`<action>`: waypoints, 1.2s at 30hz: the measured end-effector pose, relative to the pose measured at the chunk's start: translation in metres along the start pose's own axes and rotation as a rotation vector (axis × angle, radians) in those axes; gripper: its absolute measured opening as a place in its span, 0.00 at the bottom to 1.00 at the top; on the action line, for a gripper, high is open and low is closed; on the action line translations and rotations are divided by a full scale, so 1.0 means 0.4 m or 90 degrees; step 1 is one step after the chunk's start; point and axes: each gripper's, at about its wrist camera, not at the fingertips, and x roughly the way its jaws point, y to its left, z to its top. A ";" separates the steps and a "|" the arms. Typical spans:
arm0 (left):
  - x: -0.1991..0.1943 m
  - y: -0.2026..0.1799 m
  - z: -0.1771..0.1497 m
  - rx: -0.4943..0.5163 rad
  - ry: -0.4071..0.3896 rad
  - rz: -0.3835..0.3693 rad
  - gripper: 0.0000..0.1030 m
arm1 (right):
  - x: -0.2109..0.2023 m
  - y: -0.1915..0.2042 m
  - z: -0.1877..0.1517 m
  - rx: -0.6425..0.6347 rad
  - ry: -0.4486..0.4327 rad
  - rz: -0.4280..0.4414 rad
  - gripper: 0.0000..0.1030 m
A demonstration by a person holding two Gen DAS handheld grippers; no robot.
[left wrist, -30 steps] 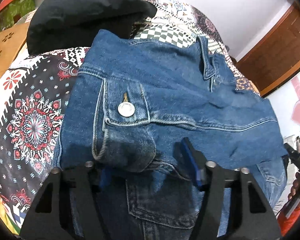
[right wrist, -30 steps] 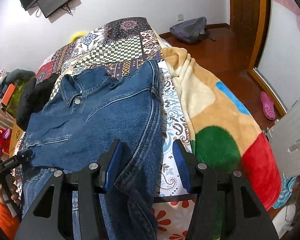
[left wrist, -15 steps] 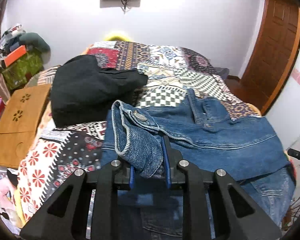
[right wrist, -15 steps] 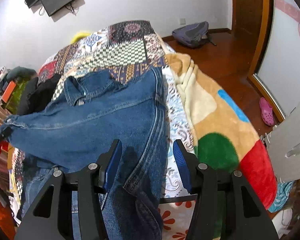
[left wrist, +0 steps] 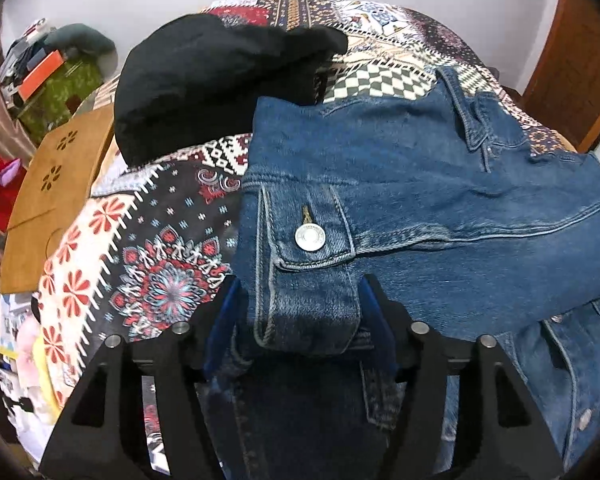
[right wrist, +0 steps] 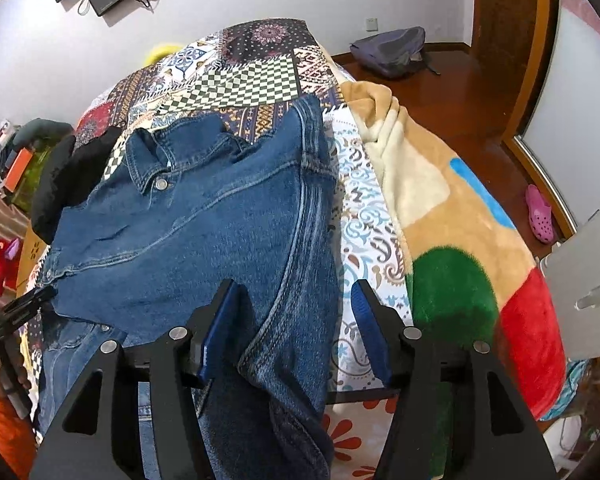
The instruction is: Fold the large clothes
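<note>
A blue denim jacket (left wrist: 420, 184) lies spread on the patterned bedspread (left wrist: 160, 240), collar toward the far side. Its sleeve is folded across the body, and the cuff with a metal button (left wrist: 309, 237) rests between the blue pads of my left gripper (left wrist: 300, 320). That gripper's jaws are opening and the pads stand just off the cuff. My right gripper (right wrist: 292, 320) hovers over the jacket's right edge (right wrist: 292, 240). Its jaws are opening too, with a denim fold between the pads and a gap on the right side. The left gripper (right wrist: 24, 304) shows at the left edge of the right wrist view.
A black garment (left wrist: 220, 80) lies beyond the jacket on the left, and a brown wooden board (left wrist: 56, 184) stands off the bed's left side. A plush coloured blanket (right wrist: 440, 220) covers the bed's right side. A backpack (right wrist: 392, 50) and a pink clog (right wrist: 540, 212) are on the floor.
Half a second ago my left gripper held the cuff pinched and lifted. Now the cuff lies flat on the jacket and the jaws have spread. The right gripper's jaws are slightly wider.
</note>
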 end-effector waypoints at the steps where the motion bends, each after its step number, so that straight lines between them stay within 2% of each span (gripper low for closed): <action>1: -0.014 0.003 0.005 0.006 -0.006 0.000 0.60 | -0.002 0.000 0.002 0.000 -0.002 0.001 0.53; 7: -0.082 0.025 0.060 0.012 -0.055 -0.014 0.69 | -0.017 -0.001 0.057 0.001 -0.024 0.015 0.53; 13: -0.055 0.060 0.139 -0.011 -0.053 -0.038 0.70 | 0.001 -0.001 0.123 -0.002 -0.033 0.025 0.53; 22: 0.125 0.102 0.240 -0.062 0.029 -0.111 0.70 | 0.105 -0.030 0.177 0.027 0.017 0.043 0.53; 27: 0.237 0.124 0.255 -0.103 0.080 -0.144 0.70 | 0.174 -0.062 0.189 0.069 0.063 0.081 0.53; 31: 0.276 0.124 0.256 -0.116 0.085 -0.202 0.70 | 0.202 -0.066 0.199 0.072 0.069 0.128 0.53; 33: 0.277 0.116 0.260 -0.104 0.078 -0.211 0.69 | 0.214 -0.062 0.200 0.070 0.072 0.140 0.46; 35: 0.272 0.107 0.263 -0.092 0.071 -0.217 0.58 | 0.221 -0.057 0.201 0.067 0.070 0.132 0.36; 36: 0.267 0.100 0.264 -0.083 0.067 -0.213 0.55 | 0.220 -0.055 0.203 0.066 0.067 0.132 0.27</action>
